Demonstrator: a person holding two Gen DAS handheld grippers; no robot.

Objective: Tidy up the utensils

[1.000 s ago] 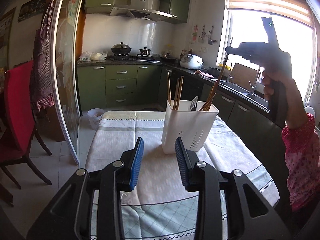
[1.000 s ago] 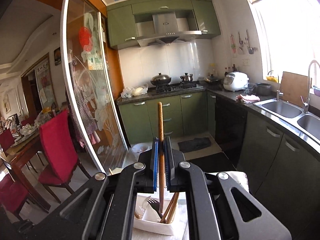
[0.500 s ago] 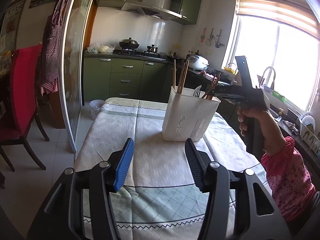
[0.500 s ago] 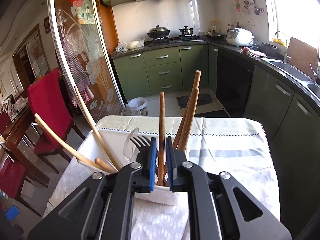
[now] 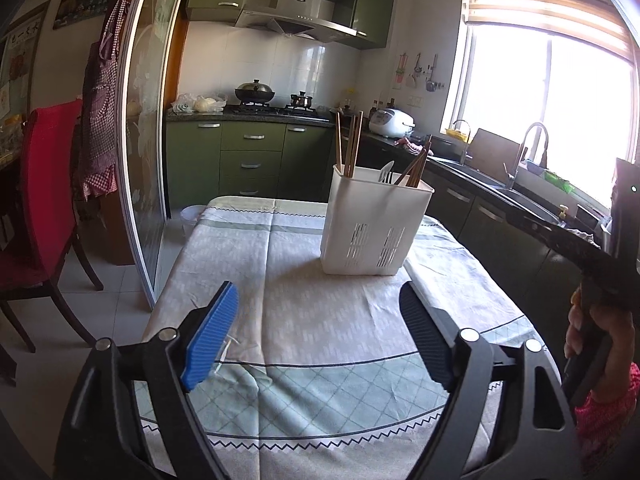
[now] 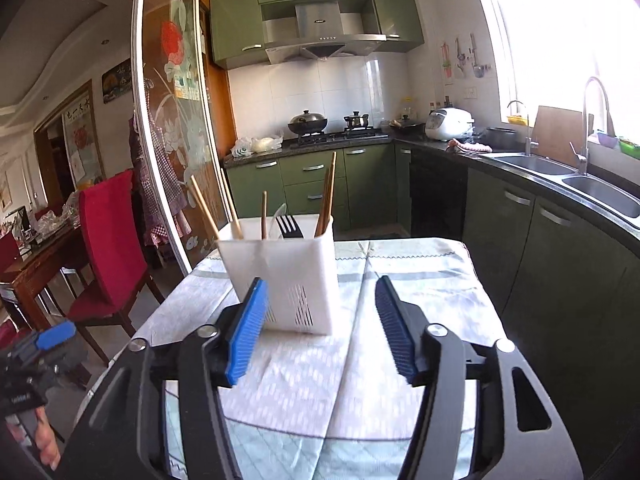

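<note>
A white slotted utensil holder point(image 5: 376, 220) stands upright on the table and also shows in the right wrist view point(image 6: 286, 280). It holds several wooden chopsticks point(image 5: 348, 148), a black fork point(image 6: 289, 226) and a pale spoon point(image 6: 277, 216). My left gripper point(image 5: 320, 332) is open and empty, low over the near part of the table, short of the holder. My right gripper point(image 6: 320, 324) is open and empty, just in front of the holder; its body shows at the right in the left wrist view point(image 5: 580, 248).
The table carries a pale checked cloth point(image 5: 304, 320). A red chair point(image 5: 36, 200) stands to its left by a glass sliding door point(image 5: 144, 140). Green cabinets, a stove and a counter with a sink point(image 6: 560, 172) run along the back and right.
My right gripper has let go of the chopstick into the holder, opened, and drawn back and down from it. My left gripper has opened wider and pulled back a little.
</note>
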